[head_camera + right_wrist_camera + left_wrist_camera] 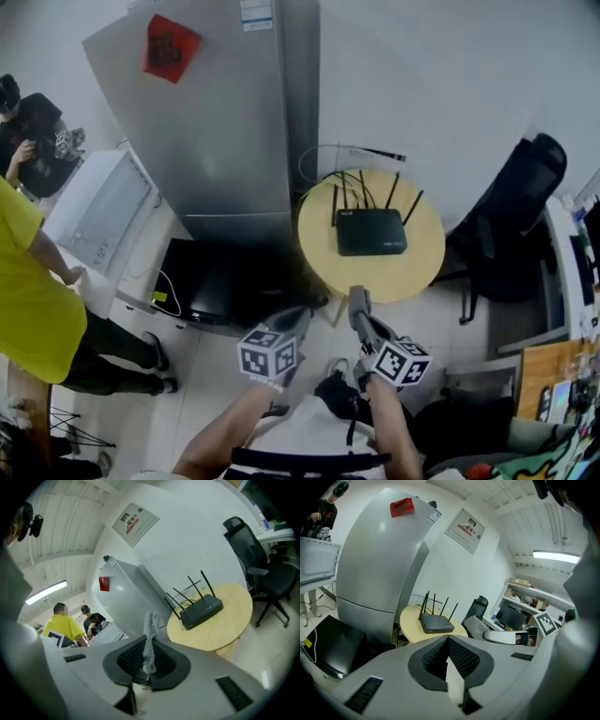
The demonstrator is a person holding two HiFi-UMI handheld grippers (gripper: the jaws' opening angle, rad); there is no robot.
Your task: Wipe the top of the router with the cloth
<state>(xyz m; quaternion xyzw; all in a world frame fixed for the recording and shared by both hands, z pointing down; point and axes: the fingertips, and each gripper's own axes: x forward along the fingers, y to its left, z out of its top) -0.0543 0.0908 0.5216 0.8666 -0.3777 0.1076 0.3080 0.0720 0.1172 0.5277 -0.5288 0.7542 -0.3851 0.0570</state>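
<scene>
Two grippers short of table [417, 274] near edge: right gripper [357, 302], pinching cloth [150, 639], nearer router [370, 232] lying straight ahead mid-table, long axis crosswise; left gripper [447, 658] pressed together, empty.

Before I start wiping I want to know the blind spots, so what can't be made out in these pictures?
Cloth: only a strip shows between the right gripper's shut jaws in the right gripper view; the jaws hide the rest.
Router: any dust on its top is too small to tell in every view.
Wall notice: print too small to read in the left gripper view.
</scene>
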